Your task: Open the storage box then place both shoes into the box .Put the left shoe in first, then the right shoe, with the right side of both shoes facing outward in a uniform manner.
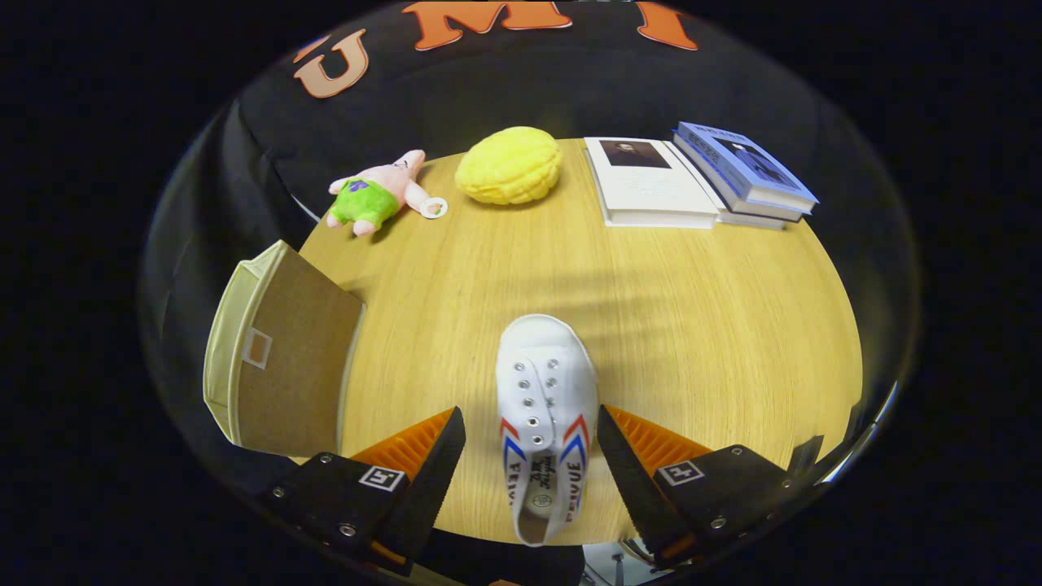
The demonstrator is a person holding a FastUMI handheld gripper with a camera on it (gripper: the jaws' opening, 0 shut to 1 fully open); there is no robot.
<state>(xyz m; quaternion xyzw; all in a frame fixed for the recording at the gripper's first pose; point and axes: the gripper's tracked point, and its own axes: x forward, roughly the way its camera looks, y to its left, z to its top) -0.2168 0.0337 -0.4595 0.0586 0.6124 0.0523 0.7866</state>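
One white shoe (544, 423) on counter (692, 309) between wide-open tongs (531, 468), ungripped; storage box (281, 358) at left edge, nothing visibly boxed yet.

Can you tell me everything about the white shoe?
The white shoe looks like canvas, with metal eyelets, no laces showing, and red and blue stripes near its opening. It rests upright on the wooden table, toe pointing away, between the fingers of the open tool. Neither finger touches it.
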